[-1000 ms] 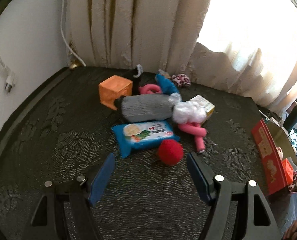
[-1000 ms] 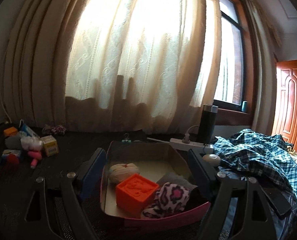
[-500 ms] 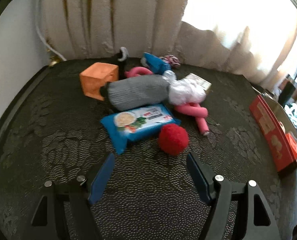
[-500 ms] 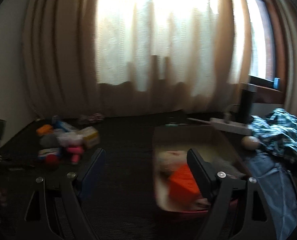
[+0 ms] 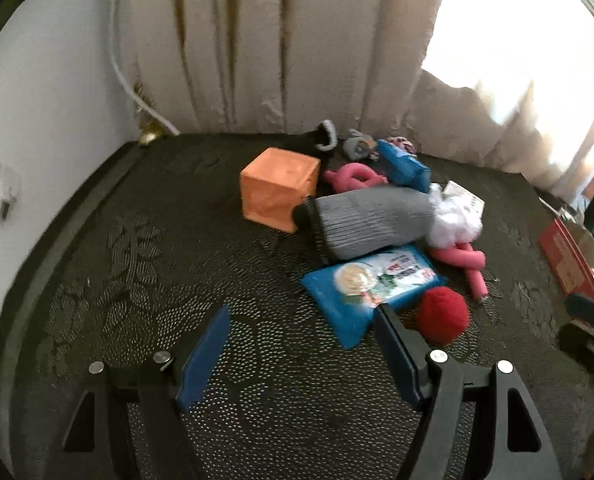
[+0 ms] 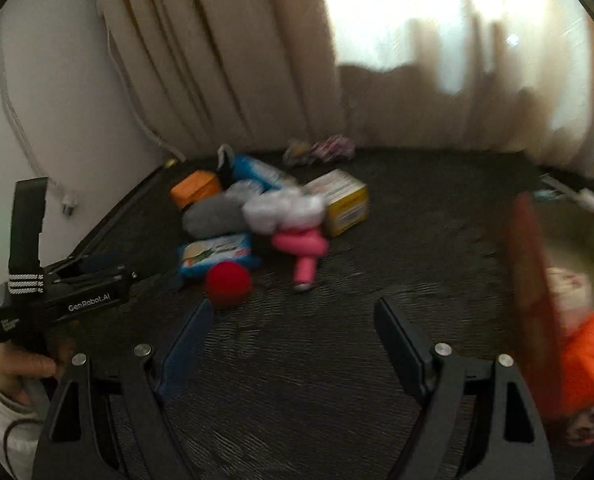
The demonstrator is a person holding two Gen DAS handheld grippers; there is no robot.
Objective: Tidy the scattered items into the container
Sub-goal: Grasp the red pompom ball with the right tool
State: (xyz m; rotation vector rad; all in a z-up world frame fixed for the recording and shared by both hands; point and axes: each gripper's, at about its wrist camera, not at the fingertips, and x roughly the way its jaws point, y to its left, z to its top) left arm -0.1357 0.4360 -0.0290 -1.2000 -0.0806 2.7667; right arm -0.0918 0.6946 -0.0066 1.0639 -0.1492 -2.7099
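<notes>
Both hand-held grippers, left (image 5: 301,334) and right (image 6: 293,326), gape empty near a fuzzy red ball (image 5: 443,314).

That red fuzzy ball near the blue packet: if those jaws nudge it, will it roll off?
Probably a little. The red ball looks round, so a push could roll it, though its fuzzy surface and the textured dark cloth should slow it. It looks soft and light, likely squashing slightly when gripped.
</notes>
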